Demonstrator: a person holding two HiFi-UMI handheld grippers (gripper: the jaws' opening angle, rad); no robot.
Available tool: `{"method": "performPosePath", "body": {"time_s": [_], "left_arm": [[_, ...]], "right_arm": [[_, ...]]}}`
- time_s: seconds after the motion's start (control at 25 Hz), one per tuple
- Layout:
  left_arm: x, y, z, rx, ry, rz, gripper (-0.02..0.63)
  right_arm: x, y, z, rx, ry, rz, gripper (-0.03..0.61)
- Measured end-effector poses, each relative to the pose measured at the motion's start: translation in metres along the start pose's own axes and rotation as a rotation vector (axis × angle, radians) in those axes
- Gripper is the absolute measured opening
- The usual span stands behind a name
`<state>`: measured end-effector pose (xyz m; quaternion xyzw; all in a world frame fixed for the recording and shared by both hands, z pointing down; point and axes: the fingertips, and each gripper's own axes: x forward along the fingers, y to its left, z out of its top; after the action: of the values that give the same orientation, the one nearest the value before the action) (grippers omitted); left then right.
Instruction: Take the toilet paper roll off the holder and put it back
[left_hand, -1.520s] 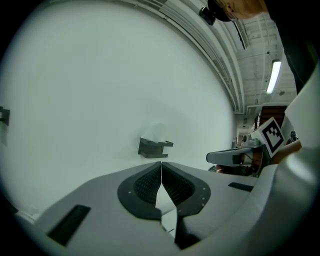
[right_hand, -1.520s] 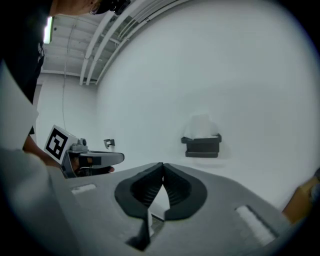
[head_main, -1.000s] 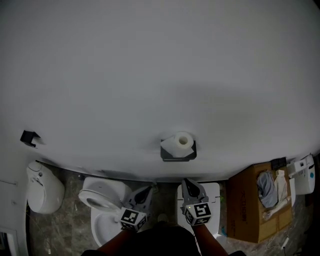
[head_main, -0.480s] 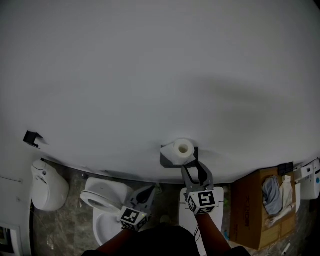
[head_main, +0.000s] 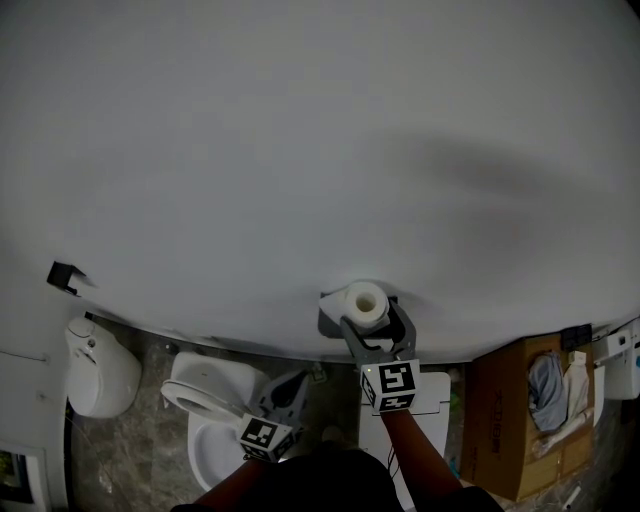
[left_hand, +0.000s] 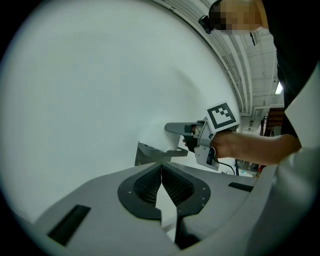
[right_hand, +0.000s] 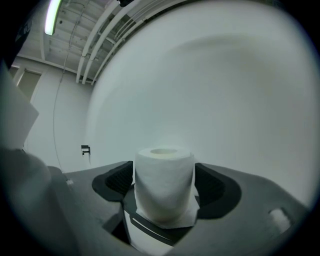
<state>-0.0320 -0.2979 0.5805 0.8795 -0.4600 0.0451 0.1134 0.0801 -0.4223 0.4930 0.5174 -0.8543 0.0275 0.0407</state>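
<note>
Jaws of the right gripper (head_main: 374, 326) had just been opening and stood apart, flanking the toilet paper roll (right_hand: 164, 185) upright on its holder (head_main: 328, 320), seemingly lining up a grab; left gripper (left_hand: 161, 186) hung low, jaws together, empty.

Grey holder (head_main: 329, 320), toilet paper roll (head_main: 365, 300) standing upright on it

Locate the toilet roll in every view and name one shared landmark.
Head view: roll low centre, on the holder.
Left gripper view: cannot be made out against the white wall; only the holder shows, mid-frame.
Right gripper view: centre, standing on the holder.
Shared landmark: the holder.
</note>
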Motion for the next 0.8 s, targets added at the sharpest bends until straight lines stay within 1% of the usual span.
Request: {"method": "performPosePath", "body": {"time_s": [0.32,0.48,0.68,0.8], "left_arm": [[-0.008,0.005,-0.005,-0.014,0.011,0.036,0.015],[-0.013,0.008,-0.007,-0.038,0.010,0.044,0.015],[-0.030,0.017,-0.004,-0.054,-0.009,0.067,0.015],[-0.040,0.018,0.000,-0.060,-0.019,0.080,0.015]], "right_arm": [[0.017,0.001,-0.003,-0.034,0.025,-0.027,0.383],[0.018,0.000,-0.003,-0.030,0.026,-0.028,0.364],[0.008,0.006,0.011,0.026,-0.035,-0.028,0.359],[-0.004,0.012,0.023,0.034,-0.057,-0.018,0.359]]}}
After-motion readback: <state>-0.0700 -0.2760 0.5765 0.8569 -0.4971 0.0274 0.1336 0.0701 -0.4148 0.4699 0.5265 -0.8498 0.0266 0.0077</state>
